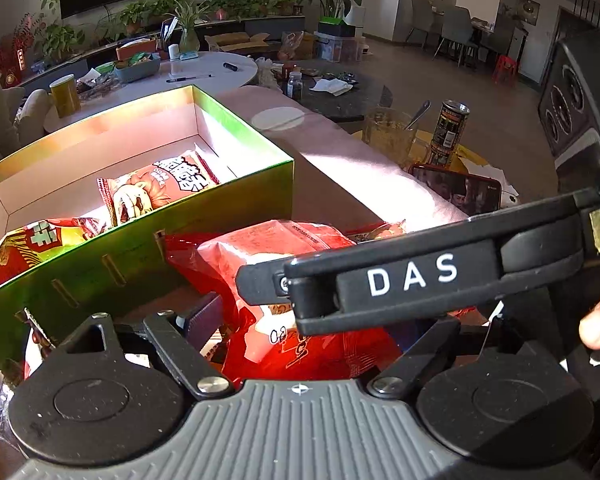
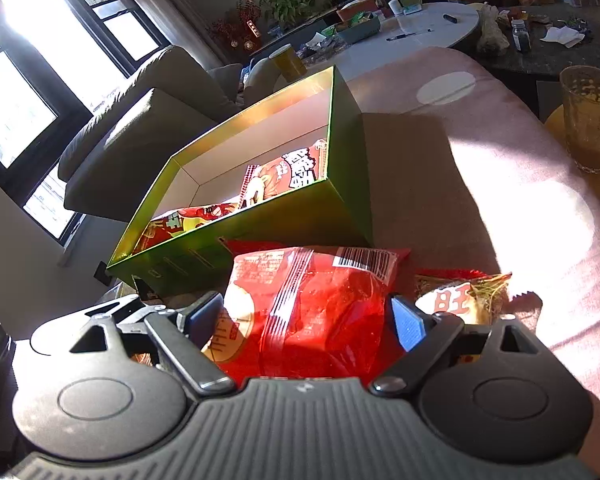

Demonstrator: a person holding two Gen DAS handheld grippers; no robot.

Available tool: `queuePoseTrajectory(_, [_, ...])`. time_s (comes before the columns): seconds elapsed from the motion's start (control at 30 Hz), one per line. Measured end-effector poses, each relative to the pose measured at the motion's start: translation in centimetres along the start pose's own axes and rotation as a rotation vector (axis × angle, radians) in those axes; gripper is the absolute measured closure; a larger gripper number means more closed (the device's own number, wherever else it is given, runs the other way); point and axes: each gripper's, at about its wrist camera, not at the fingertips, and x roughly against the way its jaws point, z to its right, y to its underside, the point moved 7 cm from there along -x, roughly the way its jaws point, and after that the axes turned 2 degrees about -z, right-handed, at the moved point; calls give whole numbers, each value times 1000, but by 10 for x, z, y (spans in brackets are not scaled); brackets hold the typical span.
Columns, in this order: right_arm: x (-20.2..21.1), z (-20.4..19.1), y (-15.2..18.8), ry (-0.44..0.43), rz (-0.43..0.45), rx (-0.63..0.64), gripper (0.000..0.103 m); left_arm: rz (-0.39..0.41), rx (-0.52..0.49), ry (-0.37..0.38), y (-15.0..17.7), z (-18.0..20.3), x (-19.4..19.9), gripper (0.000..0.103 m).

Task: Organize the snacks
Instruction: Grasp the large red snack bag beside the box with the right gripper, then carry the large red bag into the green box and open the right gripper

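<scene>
With the right gripper (image 2: 306, 320) spread astride the red snack bag (image 2: 312, 300), a shallow pinch risks crinkly film slipping free

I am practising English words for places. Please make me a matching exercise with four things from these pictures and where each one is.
Things:
1. green box
2. red snack bag
3. drink can
4. pen

Places:
A. on the white round table at the back
B. between the open jaws of the right gripper
C. on the pink cover, with snacks inside
D. beside the glass with a spoon

Pairs: 1-C, 2-B, 3-D, 4-A
</scene>
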Motion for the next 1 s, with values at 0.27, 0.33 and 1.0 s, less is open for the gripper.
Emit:
queuePoseTrajectory(0.27, [2, -3, 0, -19, 18, 42, 28, 16, 29, 41, -2, 1, -3, 22])
queuePoseTrajectory(0.33, [5, -6, 0, -13, 28, 58, 32, 30, 22, 38, -2, 2, 2, 26])
queuePoseTrajectory(1.0, [37, -74, -40, -123, 166, 177, 43, 283, -31, -86, -38, -14, 89, 32])
